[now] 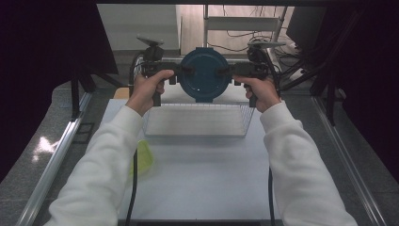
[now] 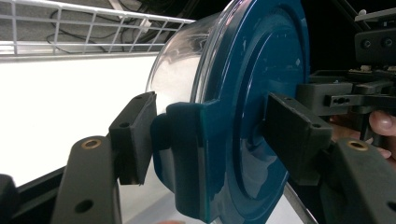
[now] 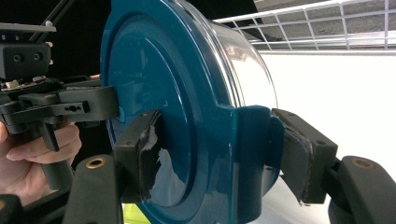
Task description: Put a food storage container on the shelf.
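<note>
— Where do we have the container right now?

— We hold it up in the air between our two hands, over the far edge of the wire basket, its dark blue lid turned toward us and its clear body facing away.

— And the left tongs?

— Partly open, clamped on the lid's left side tab: one pad sits on the lid's face, the other behind the tab on the clear-body side (the left gripper view shows both pads pressing).

— The right tongs?

— The same on the opposite tab, jaws about as wide, one scuffed pad on the lid's face and one behind the tab. So we share the load evenly, left hand and right hand at the same height.

— Anything else on the worktop?

— A yellow-green thing lies near the left, just beside our left sleeve, well apart from the basket; we cannot tell what it is.
</note>
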`<state>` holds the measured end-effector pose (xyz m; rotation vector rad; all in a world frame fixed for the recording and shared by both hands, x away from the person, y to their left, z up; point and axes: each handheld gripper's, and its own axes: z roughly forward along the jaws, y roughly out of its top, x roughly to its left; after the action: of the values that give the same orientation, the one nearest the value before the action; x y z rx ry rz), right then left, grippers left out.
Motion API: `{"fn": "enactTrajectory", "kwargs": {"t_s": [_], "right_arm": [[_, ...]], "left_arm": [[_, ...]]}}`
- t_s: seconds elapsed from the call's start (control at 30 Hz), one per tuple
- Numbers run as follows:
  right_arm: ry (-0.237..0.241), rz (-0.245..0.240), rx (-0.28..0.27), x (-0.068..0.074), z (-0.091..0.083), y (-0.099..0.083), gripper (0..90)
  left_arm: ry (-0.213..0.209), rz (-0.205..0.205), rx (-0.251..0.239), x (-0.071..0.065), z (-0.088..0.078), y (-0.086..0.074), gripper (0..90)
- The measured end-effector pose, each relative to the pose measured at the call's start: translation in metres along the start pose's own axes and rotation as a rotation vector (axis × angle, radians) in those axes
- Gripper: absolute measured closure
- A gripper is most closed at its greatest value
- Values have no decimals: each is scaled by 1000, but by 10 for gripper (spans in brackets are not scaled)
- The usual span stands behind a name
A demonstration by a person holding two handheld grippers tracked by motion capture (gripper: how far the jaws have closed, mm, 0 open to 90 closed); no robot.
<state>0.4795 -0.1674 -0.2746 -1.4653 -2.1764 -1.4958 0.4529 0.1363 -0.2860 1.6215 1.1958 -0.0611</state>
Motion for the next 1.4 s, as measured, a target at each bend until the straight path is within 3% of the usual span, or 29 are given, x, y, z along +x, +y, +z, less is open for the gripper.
{"fn": "enactTrajectory", "kwargs": {"t_s": [0.27, 0.7, 1.17, 1.4], "right_arm": [[7, 7, 2, 0, 5, 4, 352], [-4, 83, 22, -18, 21, 5, 348], [10, 200, 41, -35, 33, 11, 324], [11, 254, 43, -41, 39, 10, 312]], "left_arm": [[4, -10, 1, 5, 0, 4, 364], [-1, -65, 24, 24, 15, 5, 362], [-29, -210, 15, 47, 32, 10, 362], [-49, -263, 7, 58, 37, 6, 362]]}}
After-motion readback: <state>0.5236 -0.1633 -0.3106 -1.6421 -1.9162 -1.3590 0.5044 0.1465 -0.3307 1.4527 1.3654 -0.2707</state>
